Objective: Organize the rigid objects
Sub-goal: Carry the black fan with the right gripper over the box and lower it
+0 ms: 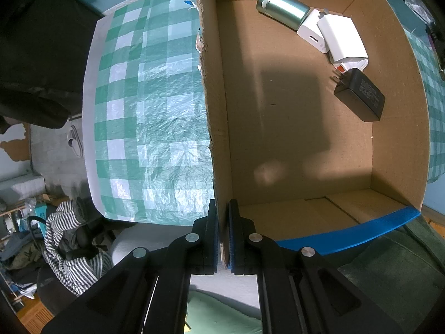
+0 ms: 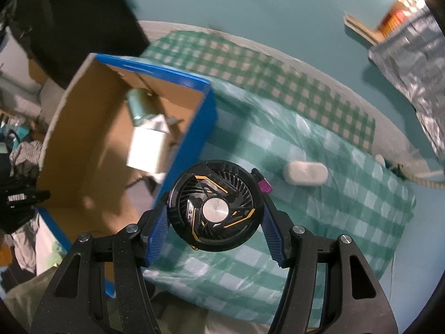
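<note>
My right gripper (image 2: 215, 217) clamps a round black fan (image 2: 215, 206) by its rim, flat face toward the camera, just beside the cardboard box (image 2: 80, 150), whose wall my left gripper (image 1: 222, 233) pinches shut.

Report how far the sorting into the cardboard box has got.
Done: the cardboard box already holds a green metal cylinder, two white chargers and a black plug adapter. In hand: the left gripper is clamped on the box wall, steadying it, while the right gripper holds a round black fan above the checked cloth beside the box. Left: dropping the fan in, then the white oval case on the cloth.
</note>
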Action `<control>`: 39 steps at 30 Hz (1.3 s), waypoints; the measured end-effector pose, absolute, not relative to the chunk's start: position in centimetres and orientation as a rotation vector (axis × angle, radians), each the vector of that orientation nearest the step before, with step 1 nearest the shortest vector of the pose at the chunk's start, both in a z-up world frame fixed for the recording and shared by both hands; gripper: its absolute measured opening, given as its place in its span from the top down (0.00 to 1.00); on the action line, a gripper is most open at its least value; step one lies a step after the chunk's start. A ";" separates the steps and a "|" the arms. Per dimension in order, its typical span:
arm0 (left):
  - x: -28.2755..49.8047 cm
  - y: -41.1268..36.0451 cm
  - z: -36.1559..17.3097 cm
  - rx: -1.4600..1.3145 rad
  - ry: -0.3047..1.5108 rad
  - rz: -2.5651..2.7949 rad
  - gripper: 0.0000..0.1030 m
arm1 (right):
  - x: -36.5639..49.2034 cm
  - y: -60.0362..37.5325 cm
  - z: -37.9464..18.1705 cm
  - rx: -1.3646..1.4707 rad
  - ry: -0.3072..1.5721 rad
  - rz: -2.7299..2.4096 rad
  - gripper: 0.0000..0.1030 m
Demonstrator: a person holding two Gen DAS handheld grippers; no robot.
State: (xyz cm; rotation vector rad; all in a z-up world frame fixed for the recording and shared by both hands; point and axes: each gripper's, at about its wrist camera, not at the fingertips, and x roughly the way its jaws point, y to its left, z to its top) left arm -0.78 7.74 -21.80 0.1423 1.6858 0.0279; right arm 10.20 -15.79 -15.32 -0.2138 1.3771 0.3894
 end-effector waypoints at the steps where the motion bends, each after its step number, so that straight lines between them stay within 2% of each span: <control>1: -0.8 7.7 -21.8 0.142 1.686 0.028 0.94 | 10.1 -15.3 -15.1 -0.220 1.373 0.401 0.41; 13: -0.8 7.7 -21.8 0.142 1.686 0.028 0.94 | 9.7 -9.6 -14.5 -0.302 1.353 0.508 0.41; 39: -0.8 7.7 -21.8 0.140 1.684 0.028 0.94 | 9.3 -3.7 -19.6 -0.414 1.439 0.558 0.41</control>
